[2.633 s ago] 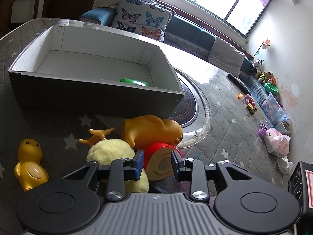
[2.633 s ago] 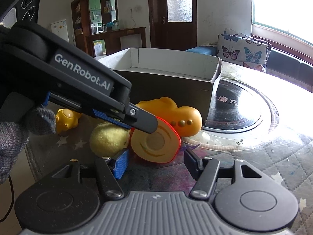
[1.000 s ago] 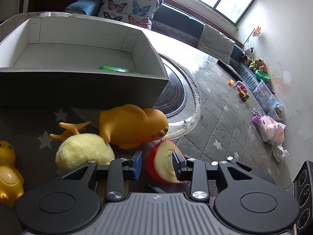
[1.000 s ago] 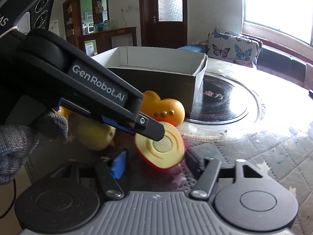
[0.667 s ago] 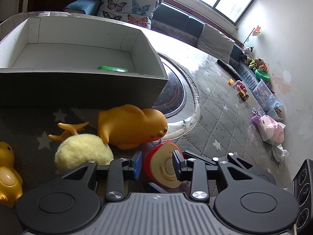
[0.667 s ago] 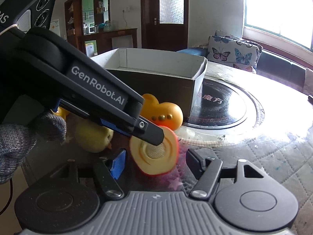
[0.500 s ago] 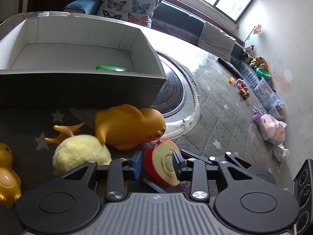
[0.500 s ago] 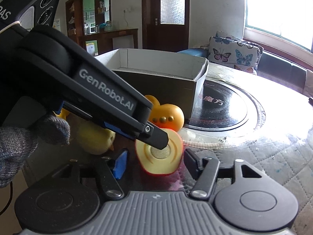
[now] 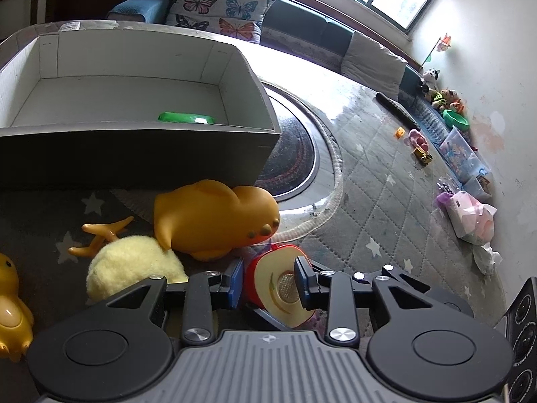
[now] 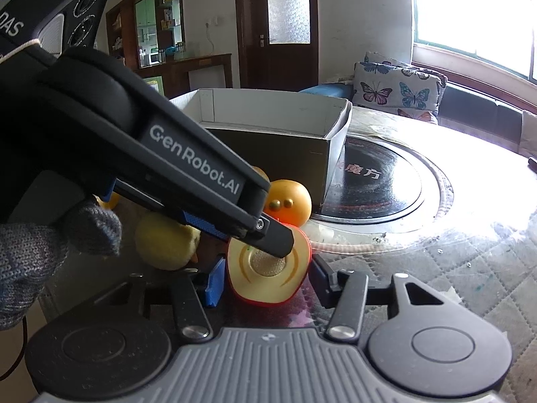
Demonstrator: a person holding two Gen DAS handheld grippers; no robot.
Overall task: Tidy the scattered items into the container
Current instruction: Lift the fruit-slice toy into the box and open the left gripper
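My left gripper [image 9: 268,280] is shut on a red toy apple half [image 9: 278,285] with a cream cut face, held just above the table. In the right wrist view the apple half [image 10: 268,268] sits between the fingers of my right gripper [image 10: 265,280], which is open around it without clearly touching. The grey cardboard box [image 9: 134,154] stands behind, with a green item [image 9: 186,117] inside. An orange rubber duck [image 9: 214,221], a pale yellow plush chick [image 9: 134,265] and a small yellow duck toy [image 9: 10,305] lie in front of the box.
A round black turntable [image 9: 295,158] is set in the table right of the box. An orange rubber foot [image 9: 100,235] lies by the plush chick. The table's far edge faces a sofa with butterfly cushions [image 9: 218,10]. Toys and bags [image 9: 470,215] lie on the floor at right.
The left gripper has lifted the apple half and brought it toward the right gripper, turning its cut face. The right gripper's fingers now sit on either side of it.
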